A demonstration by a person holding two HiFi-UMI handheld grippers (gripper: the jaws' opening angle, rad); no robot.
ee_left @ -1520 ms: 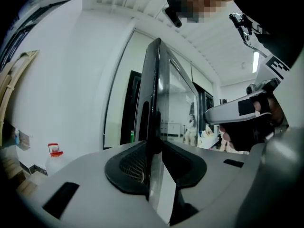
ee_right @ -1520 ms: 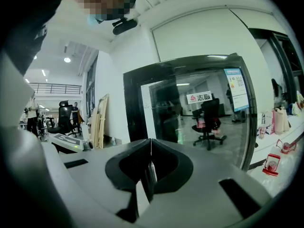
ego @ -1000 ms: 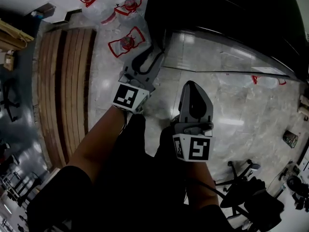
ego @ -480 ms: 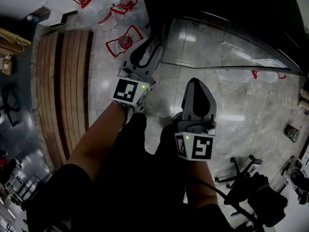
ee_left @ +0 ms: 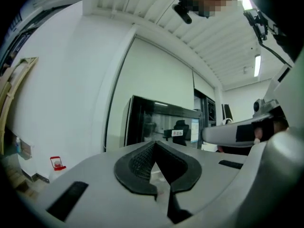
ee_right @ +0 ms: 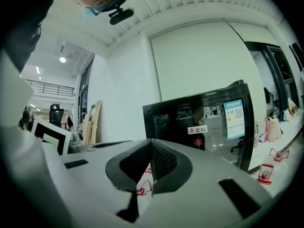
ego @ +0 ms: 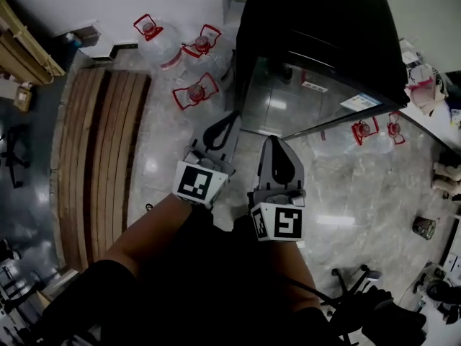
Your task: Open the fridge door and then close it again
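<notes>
My left fingers (ee_left: pixel 140 163) and right fingers (ee_right: pixel 164 161) are squeezed shut on nothing, so they may slide off the fridge door (ego: pixel 288 99) instead of grabbing it.

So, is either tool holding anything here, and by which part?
Nothing is held: the left tool and the right tool are both shut and empty, short of the fridge.

The left gripper (ego: pixel 229 117) and right gripper (ego: pixel 276 141) are grey shells with black ribbed pads (ee_left: pixel 141 163). Each bears a white cube (ego: pixel 196 184) with black square markers. The person's clothing (ego: pixel 180 280) is dark.
</notes>
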